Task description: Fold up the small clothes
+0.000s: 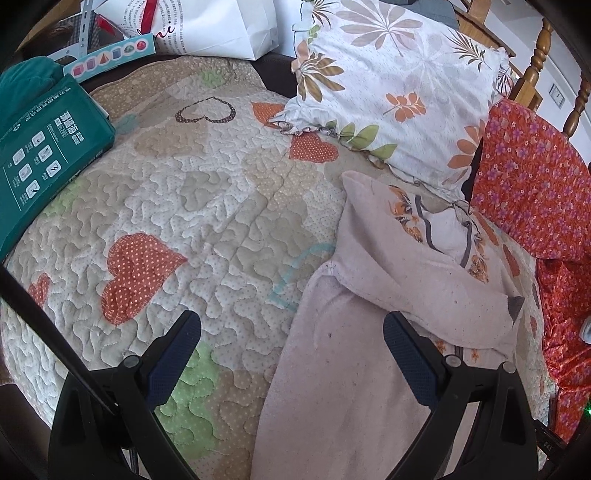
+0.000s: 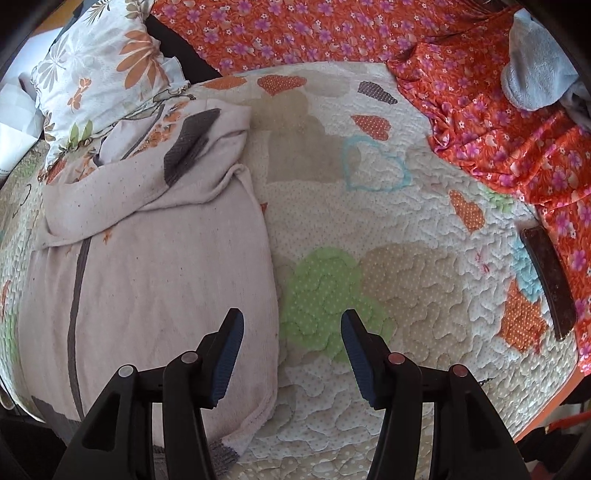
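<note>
A pale pink knit garment (image 1: 354,362) with grey trim lies on the quilted heart-pattern bedspread (image 1: 207,206), its sleeves folded in over the body. In the left wrist view my left gripper (image 1: 291,332) hangs open above the garment's left edge, nothing between its blue pads. In the right wrist view the same garment (image 2: 147,266) fills the left half, a grey cuff (image 2: 192,144) lying on top. My right gripper (image 2: 291,328) stands open over the garment's right edge and the bedspread (image 2: 406,229), holding nothing.
A leaf-print pillow (image 1: 399,85) lies behind the garment. Orange floral cloth (image 2: 498,140) covers the far and right side. A green box (image 1: 44,147) and a white bag (image 1: 221,26) sit at the left. A dark flat object (image 2: 550,284) lies near the right edge. A wooden bed frame (image 1: 535,66) stands behind.
</note>
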